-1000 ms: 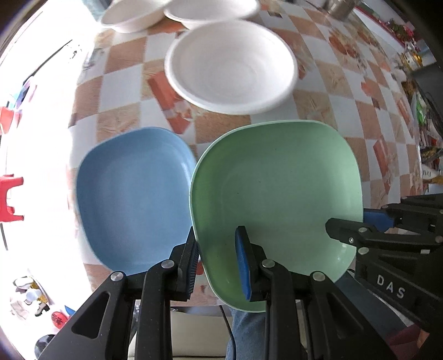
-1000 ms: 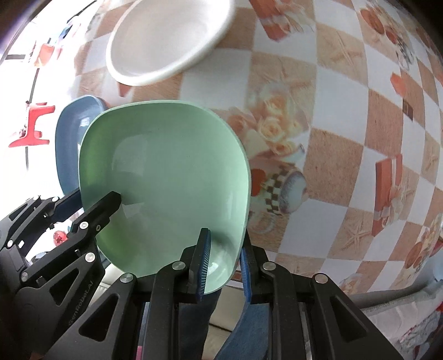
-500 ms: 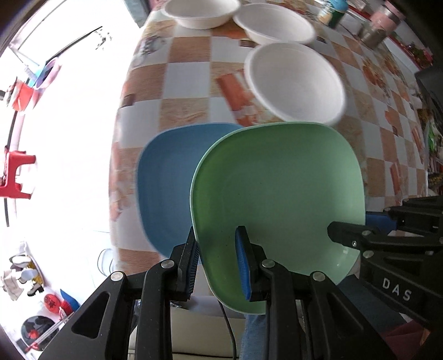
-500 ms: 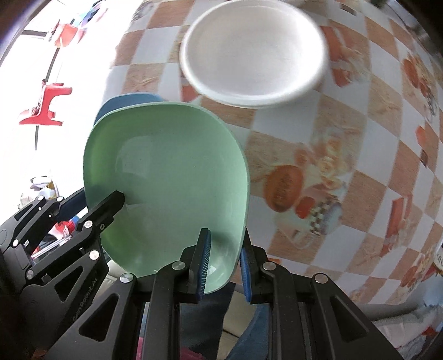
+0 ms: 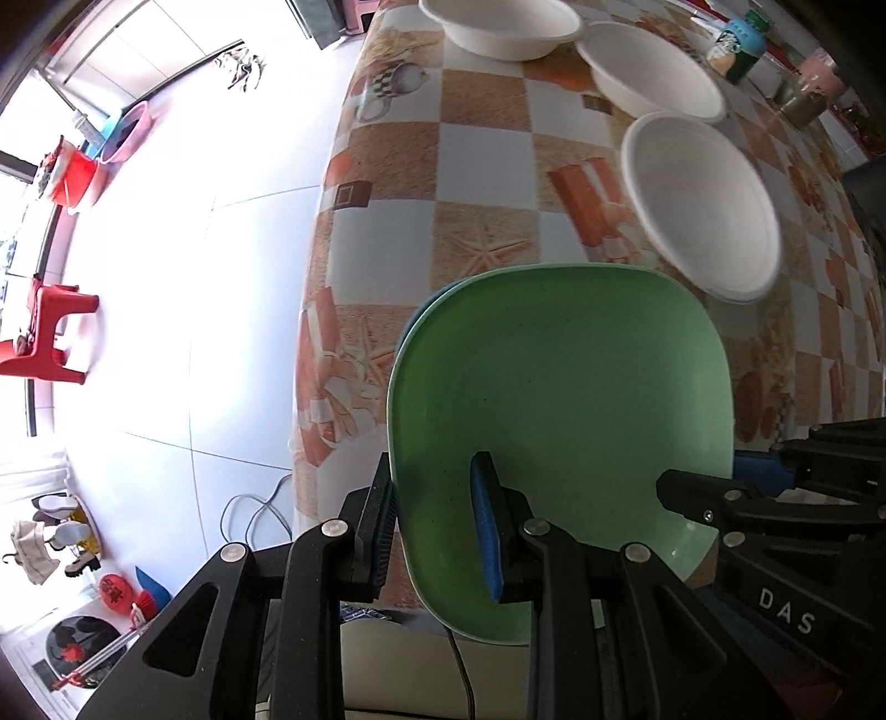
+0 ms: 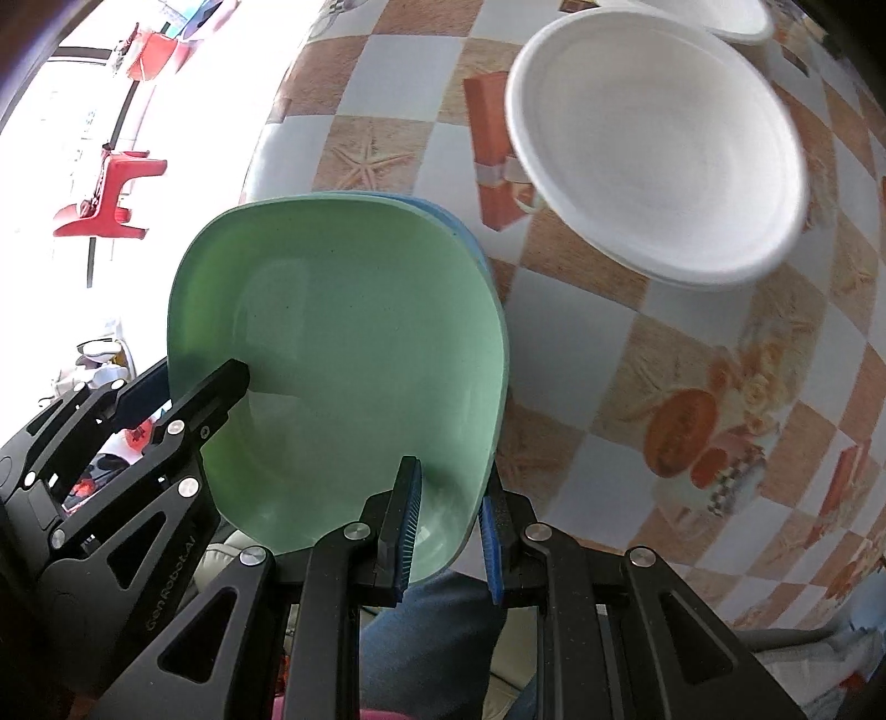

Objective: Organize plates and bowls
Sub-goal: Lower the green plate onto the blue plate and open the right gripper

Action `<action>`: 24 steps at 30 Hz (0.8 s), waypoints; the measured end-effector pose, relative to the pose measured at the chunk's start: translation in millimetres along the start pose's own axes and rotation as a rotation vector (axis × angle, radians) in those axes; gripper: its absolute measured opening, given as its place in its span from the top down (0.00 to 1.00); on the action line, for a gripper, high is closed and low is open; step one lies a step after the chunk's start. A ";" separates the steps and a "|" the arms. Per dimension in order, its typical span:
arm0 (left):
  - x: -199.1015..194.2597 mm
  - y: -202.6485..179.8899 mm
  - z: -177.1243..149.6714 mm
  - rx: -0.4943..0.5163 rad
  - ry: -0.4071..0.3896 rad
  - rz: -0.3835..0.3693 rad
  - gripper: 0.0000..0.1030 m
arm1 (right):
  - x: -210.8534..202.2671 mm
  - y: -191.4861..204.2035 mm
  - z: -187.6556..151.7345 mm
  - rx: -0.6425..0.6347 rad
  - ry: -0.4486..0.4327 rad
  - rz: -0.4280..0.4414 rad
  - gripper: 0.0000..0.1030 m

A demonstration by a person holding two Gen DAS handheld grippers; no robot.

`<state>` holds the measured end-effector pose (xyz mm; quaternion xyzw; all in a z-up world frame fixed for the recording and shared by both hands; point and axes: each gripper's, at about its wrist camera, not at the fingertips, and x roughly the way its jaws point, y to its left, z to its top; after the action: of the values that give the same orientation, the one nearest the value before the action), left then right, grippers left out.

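A pale green square plate (image 5: 559, 399) hangs just over the table, gripped on two sides. My left gripper (image 5: 434, 487) is shut on its near left rim and my right gripper (image 5: 709, 471) is shut on its near right rim. Directly beneath it lies a blue plate (image 5: 412, 324), of which only a thin edge shows. The right wrist view shows the same green plate (image 6: 343, 360) between my right gripper (image 6: 448, 498) and my left gripper (image 6: 188, 387), with the blue plate's edge (image 6: 473, 243) peeking out at its far right.
Three white bowls (image 5: 703, 205) (image 5: 653, 72) (image 5: 498, 22) sit further back on the chequered tablecloth (image 5: 487, 138). Jars (image 5: 742, 44) stand at the far right. The table's left edge (image 5: 310, 332) drops to a tiled floor with a red stool (image 5: 50, 332).
Both grippers have carried the green plate sideways to the left, over the blue plate. The blue plate, fully visible a second ago, is now almost covered.
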<state>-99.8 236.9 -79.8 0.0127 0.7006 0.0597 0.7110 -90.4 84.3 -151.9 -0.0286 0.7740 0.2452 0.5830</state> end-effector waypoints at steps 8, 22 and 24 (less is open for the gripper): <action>16.1 3.7 1.3 -0.019 0.014 0.017 0.68 | 14.2 2.6 13.6 0.012 0.013 0.006 0.78; -0.8 5.1 -9.3 -0.061 -0.054 0.031 0.21 | -13.7 -23.3 -3.5 0.000 -0.040 0.009 0.35; 0.7 2.2 -9.1 -0.066 -0.032 0.034 0.21 | -20.5 -30.3 -8.9 0.006 -0.059 0.021 0.15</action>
<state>-109.0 238.5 -80.5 0.0022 0.6864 0.0947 0.7211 -81.7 49.1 -141.8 -0.0114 0.7575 0.2497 0.6030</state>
